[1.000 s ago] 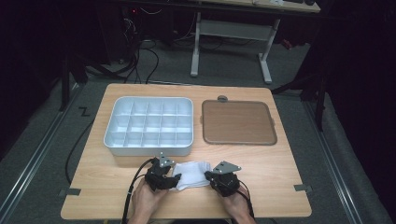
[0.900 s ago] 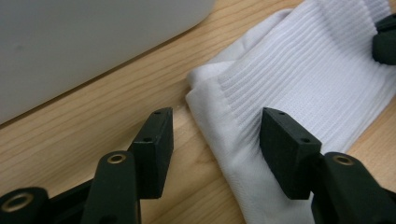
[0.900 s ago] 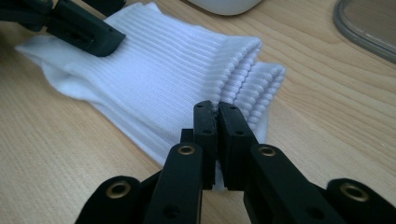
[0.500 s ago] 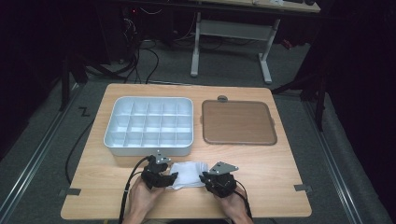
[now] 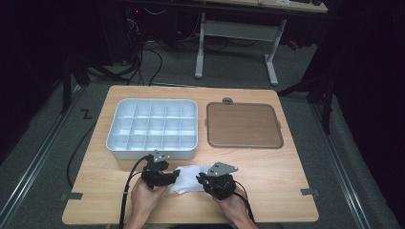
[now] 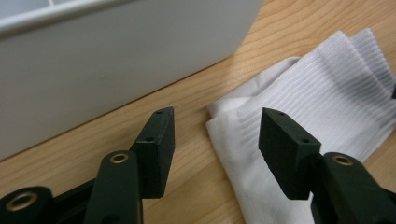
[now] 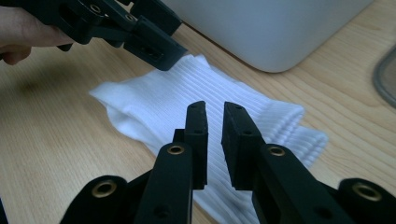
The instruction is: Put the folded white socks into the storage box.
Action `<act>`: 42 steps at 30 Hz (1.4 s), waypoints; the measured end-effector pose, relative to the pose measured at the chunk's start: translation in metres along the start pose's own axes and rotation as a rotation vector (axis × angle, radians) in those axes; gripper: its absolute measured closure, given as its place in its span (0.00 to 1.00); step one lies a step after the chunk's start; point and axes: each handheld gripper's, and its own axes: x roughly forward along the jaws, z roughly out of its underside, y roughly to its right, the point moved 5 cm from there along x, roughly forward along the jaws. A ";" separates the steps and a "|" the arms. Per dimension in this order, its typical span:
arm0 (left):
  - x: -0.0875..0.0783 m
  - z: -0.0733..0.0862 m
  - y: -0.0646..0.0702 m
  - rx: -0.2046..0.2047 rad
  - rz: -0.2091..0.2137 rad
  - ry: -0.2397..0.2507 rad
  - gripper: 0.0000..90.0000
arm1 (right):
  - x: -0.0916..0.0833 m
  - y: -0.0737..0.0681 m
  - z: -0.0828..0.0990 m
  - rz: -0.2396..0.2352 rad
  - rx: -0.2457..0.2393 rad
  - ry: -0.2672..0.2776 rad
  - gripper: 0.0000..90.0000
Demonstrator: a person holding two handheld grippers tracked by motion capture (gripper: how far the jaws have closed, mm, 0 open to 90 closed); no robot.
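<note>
The left tongs (image 6: 215, 135) stand apart, one jaw over the folded white sock (image 6: 322, 93), the other over bare surface (image 6: 187, 93). The right tongs (image 7: 214, 116) have just been closing and hang above the sock with a narrow gap, nothing between them. The sock lies just beside the white compartment tray (image 5: 152, 125).

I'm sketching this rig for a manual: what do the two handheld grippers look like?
Both the left gripper and right gripper are black, each with two blocky, ridged-faced jaws, brass-coloured pivot rings and a grey three-cornered plate on top. A black cable trails from each. The forearms are bare, no sleeves.
</note>
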 end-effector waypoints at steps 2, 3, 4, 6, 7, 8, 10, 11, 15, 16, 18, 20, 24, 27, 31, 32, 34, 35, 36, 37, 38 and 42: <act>0.003 -0.001 0.001 0.002 -0.003 0.000 0.51 | 0.006 -0.001 -0.001 -0.012 0.007 -0.003 0.91; 0.005 -0.001 0.001 -0.003 -0.003 -0.002 0.51 | 0.009 -0.002 0.000 -0.018 0.015 -0.009 0.92; 0.006 -0.001 0.000 -0.010 -0.004 -0.005 0.51 | 0.012 -0.003 0.000 -0.022 0.015 -0.014 0.92; 0.009 0.000 -0.002 -0.017 -0.011 -0.013 0.51 | 0.016 -0.004 0.001 -0.026 0.015 -0.022 0.93; 0.010 0.000 -0.002 -0.024 -0.012 -0.014 0.51 | 0.018 -0.004 0.002 -0.028 0.020 -0.026 0.93; 0.011 0.000 -0.003 -0.035 -0.009 -0.015 0.51 | 0.019 -0.005 0.002 -0.030 0.020 -0.023 0.93; 0.012 -0.001 -0.003 -0.067 0.005 -0.023 0.53 | 0.021 -0.006 0.003 -0.034 0.022 -0.029 0.93; 0.013 0.000 -0.005 -0.066 0.001 -0.028 0.53 | 0.023 -0.007 0.004 -0.033 0.019 -0.035 0.93; 0.017 0.004 -0.007 -0.062 -0.014 -0.041 0.55 | 0.028 -0.009 0.008 -0.032 0.006 -0.058 0.93; 0.017 0.006 -0.008 -0.057 -0.017 -0.050 0.55 | 0.029 -0.009 0.009 -0.032 0.004 -0.061 0.93; 0.017 0.007 -0.007 -0.062 -0.015 -0.046 0.56 | 0.029 -0.009 0.011 -0.030 0.000 -0.064 0.93; 0.017 0.007 -0.007 -0.068 -0.013 -0.052 0.59 | 0.029 -0.009 0.012 -0.031 0.000 -0.072 0.93; 0.018 0.008 -0.005 -0.067 -0.004 -0.076 0.69 | 0.030 -0.010 0.012 -0.026 -0.002 -0.082 0.94; 0.019 0.007 -0.004 -0.095 0.008 -0.084 0.75 | 0.031 -0.009 0.012 -0.031 -0.004 -0.083 0.94; 0.018 0.007 -0.004 -0.103 0.021 -0.097 0.83 | 0.031 -0.010 0.013 -0.031 -0.007 -0.085 0.94; 0.018 0.007 -0.004 -0.105 0.022 -0.097 0.88 | 0.031 -0.010 0.013 -0.032 -0.008 -0.085 0.95; 0.017 0.007 -0.004 -0.104 0.026 -0.097 0.92 | 0.031 -0.010 0.013 -0.034 -0.007 -0.082 0.95; 0.017 0.007 -0.003 -0.103 0.025 -0.096 0.92 | 0.031 -0.009 0.013 -0.034 -0.008 -0.083 0.95; 0.017 0.007 -0.003 -0.099 0.026 -0.096 0.93 | 0.030 -0.009 0.013 -0.033 -0.009 -0.084 0.95; 0.016 0.007 -0.003 -0.099 0.026 -0.097 0.93 | 0.030 -0.009 0.014 -0.033 -0.010 -0.082 0.95; 0.016 0.007 -0.003 -0.098 0.027 -0.097 0.94 | 0.030 -0.009 0.014 -0.034 -0.011 -0.081 0.95; 0.012 0.006 -0.003 -0.102 0.033 -0.098 0.94 | 0.030 -0.009 0.014 -0.037 -0.012 -0.081 0.95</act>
